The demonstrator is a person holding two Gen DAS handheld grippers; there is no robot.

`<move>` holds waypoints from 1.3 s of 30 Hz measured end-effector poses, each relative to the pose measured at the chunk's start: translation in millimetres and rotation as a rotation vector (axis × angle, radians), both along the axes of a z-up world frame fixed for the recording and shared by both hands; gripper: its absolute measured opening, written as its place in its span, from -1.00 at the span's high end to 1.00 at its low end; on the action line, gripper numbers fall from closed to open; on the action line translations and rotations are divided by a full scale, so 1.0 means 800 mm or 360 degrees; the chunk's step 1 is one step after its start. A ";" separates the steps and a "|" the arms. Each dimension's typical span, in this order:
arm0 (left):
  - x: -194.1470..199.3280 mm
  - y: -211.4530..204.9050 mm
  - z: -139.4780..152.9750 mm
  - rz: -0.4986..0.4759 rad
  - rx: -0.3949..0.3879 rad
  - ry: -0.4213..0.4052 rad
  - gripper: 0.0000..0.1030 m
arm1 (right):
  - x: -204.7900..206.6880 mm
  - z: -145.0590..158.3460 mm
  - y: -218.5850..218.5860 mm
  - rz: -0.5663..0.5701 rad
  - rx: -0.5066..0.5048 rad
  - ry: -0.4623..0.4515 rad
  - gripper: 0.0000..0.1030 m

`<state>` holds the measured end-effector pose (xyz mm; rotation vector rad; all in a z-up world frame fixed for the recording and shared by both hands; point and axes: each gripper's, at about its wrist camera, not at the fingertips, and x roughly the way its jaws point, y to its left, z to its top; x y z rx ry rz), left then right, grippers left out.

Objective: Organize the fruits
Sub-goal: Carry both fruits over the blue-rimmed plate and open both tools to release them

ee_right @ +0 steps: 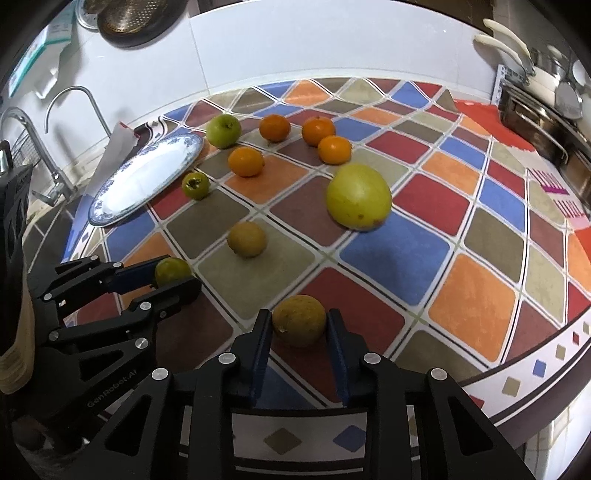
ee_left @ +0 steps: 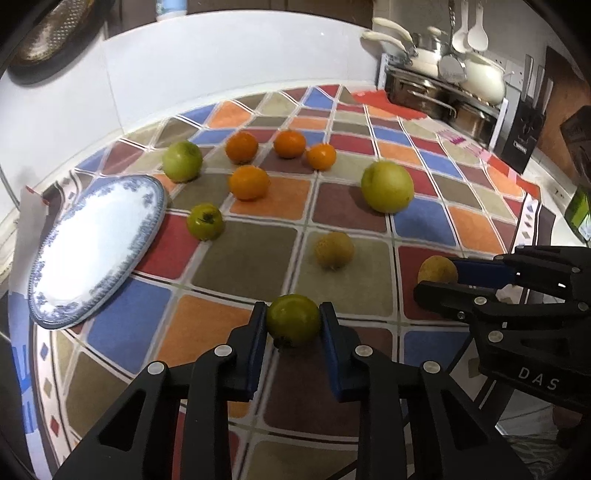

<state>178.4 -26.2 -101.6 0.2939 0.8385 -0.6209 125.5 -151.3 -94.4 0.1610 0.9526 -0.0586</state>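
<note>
Left gripper [ee_left: 293, 325] fingers flank small green fruit [ee_left: 293, 319], right gripper [ee_right: 300, 326] fingers flank brown fruit [ee_right: 299, 320]; contact unclear. Squeeze gently, lift straight, carry to plate [ee_left: 55, 280] at tabletop's left edge.

Table [ee_right: 476, 302] under a checked multicolour cloth [ee_left: 240, 266]. White tiled wall [ee_left: 221, 66] behind. Right – rack [ee_left: 443, 99] of steel trays, white pots [ee_left: 484, 79], hanging ladles [ee_left: 476, 33], knife block [ee_left: 526, 133]. Left – tap [ee_right: 70, 107], strainer [ee_right: 129, 18] on the wall.

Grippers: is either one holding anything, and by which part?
Left gripper clasps a green fruit by its sides; right gripper clasps a brown fruit likewise.
</note>
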 end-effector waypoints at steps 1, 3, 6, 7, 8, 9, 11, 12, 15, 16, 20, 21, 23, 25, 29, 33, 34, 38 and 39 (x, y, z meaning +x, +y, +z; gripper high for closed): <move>0.001 0.003 0.004 0.0014 -0.0011 -0.0008 0.45 | 0.001 0.003 0.001 0.0009 -0.0001 -0.0009 0.40; 0.004 0.011 0.015 0.0055 -0.0036 -0.0029 0.45 | 0.005 0.009 0.005 0.0030 -0.0010 -0.0029 0.40; 0.009 0.027 0.029 0.0130 -0.0068 -0.0057 0.45 | 0.013 0.020 0.012 0.0075 -0.0014 -0.0073 0.40; 0.011 0.031 0.033 0.0148 -0.0079 -0.0063 0.45 | 0.017 0.024 0.015 0.0092 -0.0012 -0.0091 0.40; 0.014 0.037 0.038 0.0176 -0.0082 -0.0076 0.45 | 0.020 0.028 0.019 0.0112 -0.0010 -0.0110 0.40; 0.016 0.041 0.042 0.0197 -0.0086 -0.0083 0.45 | 0.025 0.033 0.023 0.0134 -0.0013 -0.0131 0.40; 0.021 0.054 0.051 0.0244 -0.0112 -0.0097 0.45 | 0.034 0.042 0.031 0.0173 -0.0011 -0.0167 0.40; 0.023 0.059 0.055 0.0264 -0.0119 -0.0102 0.45 | 0.039 0.047 0.035 0.0193 -0.0007 -0.0188 0.40; 0.033 0.077 0.066 0.0334 -0.0138 -0.0142 0.45 | 0.057 0.062 0.051 0.0258 -0.0004 -0.0247 0.40; 0.036 0.083 0.069 0.0352 -0.0140 -0.0155 0.45 | 0.064 0.067 0.057 0.0282 -0.0002 -0.0265 0.40; 0.053 0.108 0.082 0.0434 -0.0146 -0.0219 0.45 | 0.089 0.084 0.081 0.0366 -0.0001 -0.0342 0.40; 0.056 0.114 0.084 0.0452 -0.0146 -0.0231 0.45 | 0.096 0.088 0.087 0.0386 0.0001 -0.0358 0.40; 0.065 0.124 0.089 0.0477 -0.0147 -0.0254 0.45 | 0.110 0.094 0.099 0.0420 0.0012 -0.0382 0.40; 0.075 0.133 0.093 0.0510 -0.0135 -0.0286 0.45 | 0.125 0.098 0.110 0.0461 0.0015 -0.0395 0.40; 0.092 0.152 0.099 0.0558 -0.0135 -0.0320 0.45 | 0.157 0.104 0.130 0.0520 0.0028 -0.0395 0.40; 0.114 0.168 0.098 0.0607 -0.0138 -0.0325 0.45 | 0.189 0.103 0.147 0.0567 0.0046 -0.0372 0.40; 0.120 0.171 0.097 0.0618 -0.0137 -0.0322 0.45 | 0.197 0.101 0.152 0.0584 0.0046 -0.0363 0.40; 0.150 0.183 0.089 0.0656 -0.0126 -0.0298 0.45 | 0.235 0.091 0.168 0.0626 0.0035 -0.0310 0.40; 0.158 0.185 0.086 0.0662 -0.0120 -0.0290 0.45 | 0.244 0.088 0.171 0.0635 0.0045 -0.0294 0.40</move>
